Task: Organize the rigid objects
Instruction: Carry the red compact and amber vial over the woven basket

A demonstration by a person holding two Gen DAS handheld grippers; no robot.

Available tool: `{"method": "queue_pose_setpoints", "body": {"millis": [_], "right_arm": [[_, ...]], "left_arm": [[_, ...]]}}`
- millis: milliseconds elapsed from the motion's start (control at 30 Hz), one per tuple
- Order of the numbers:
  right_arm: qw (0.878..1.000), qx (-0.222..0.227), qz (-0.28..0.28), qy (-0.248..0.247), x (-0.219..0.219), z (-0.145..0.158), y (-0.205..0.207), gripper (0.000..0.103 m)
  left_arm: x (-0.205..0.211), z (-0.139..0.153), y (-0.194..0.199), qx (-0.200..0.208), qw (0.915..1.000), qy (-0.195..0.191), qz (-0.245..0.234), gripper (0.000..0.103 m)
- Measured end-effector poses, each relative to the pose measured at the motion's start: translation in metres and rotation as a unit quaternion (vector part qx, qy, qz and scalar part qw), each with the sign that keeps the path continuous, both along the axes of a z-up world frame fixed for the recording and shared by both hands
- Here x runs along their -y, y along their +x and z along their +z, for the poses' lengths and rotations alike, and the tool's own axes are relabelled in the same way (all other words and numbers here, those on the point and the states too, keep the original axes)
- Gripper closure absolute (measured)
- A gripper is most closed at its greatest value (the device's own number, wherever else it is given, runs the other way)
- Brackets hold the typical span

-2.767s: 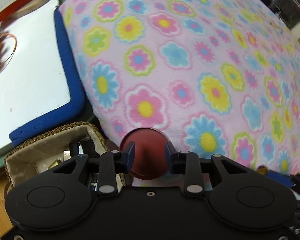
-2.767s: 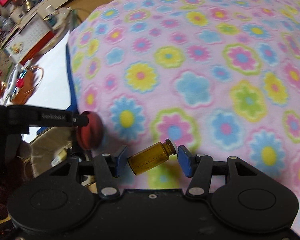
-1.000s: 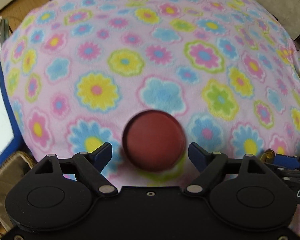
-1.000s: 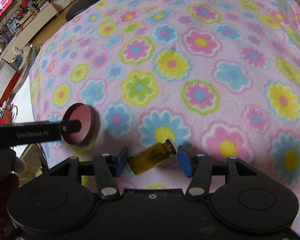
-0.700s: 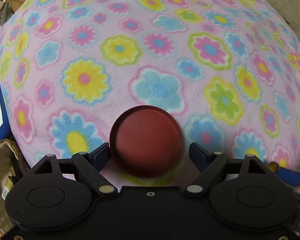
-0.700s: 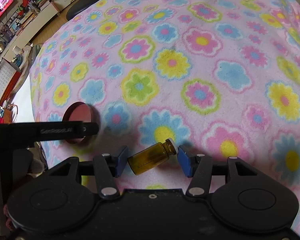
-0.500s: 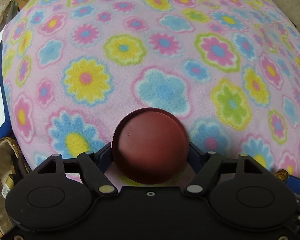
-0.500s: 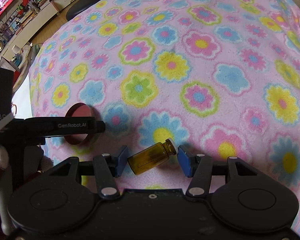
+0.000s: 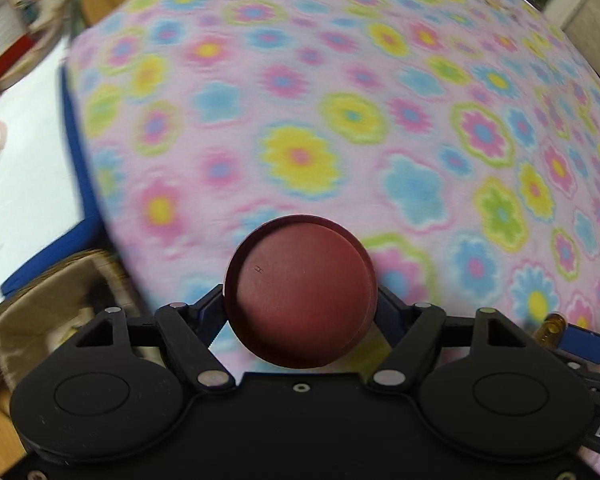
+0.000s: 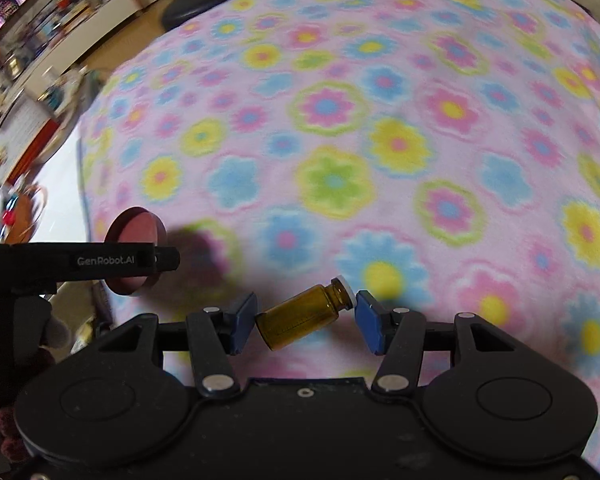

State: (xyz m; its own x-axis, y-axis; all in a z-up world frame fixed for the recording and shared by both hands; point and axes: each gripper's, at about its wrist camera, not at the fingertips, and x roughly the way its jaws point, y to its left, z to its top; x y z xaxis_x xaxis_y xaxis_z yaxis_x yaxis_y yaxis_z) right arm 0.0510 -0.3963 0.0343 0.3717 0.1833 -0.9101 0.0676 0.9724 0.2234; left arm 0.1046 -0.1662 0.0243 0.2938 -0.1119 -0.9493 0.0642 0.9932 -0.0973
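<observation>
A round dark-red lid fills the space between the blue pads of my left gripper, which is shut on it above the flowered blanket. In the right wrist view the same red lid shows at the left, behind the left gripper's black finger. My right gripper is shut on a small amber glass vial, held slanted end to end, its white-rimmed neck against the right pad.
A woven basket with a cloth lining sits at the lower left beside the bed. A blue-edged white surface lies left of the blanket. Shelves and a screen stand far off at the upper left.
My left gripper closed onto the red lid, lifted it off the blanket and carried it left toward the basket. The right gripper moved the same way with the vial still held.
</observation>
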Motion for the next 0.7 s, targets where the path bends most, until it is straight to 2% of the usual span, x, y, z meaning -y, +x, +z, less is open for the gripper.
{"method": "queue_pose_setpoints", "body": {"millis": [233,433,567,700], "right_arm": [[0.996,0.002,0.092,0.016,-0.108,0.008,0.012,0.049],[0.986,-0.005,0.165,0.037,-0.209,0.006,0.017,0.049],[0.98,-0.018,0.197,0.038,-0.264,-0.002,0.018,0.049],[0.975,-0.037,0.215,0.029,-0.298,-0.017,0.022,0.049]], "left_arm": [[-0.106,0.019,-0.026,0.012,0.9949,0.016,0.098,0.033],[-0.189,0.019,-0.053,0.016,0.9803,0.008,0.197,0.033],[-0.224,0.01,-0.067,0.017,0.9694,0.016,0.244,0.033],[-0.245,-0.008,-0.07,-0.006,0.9631,0.011,0.269,0.033]]}}
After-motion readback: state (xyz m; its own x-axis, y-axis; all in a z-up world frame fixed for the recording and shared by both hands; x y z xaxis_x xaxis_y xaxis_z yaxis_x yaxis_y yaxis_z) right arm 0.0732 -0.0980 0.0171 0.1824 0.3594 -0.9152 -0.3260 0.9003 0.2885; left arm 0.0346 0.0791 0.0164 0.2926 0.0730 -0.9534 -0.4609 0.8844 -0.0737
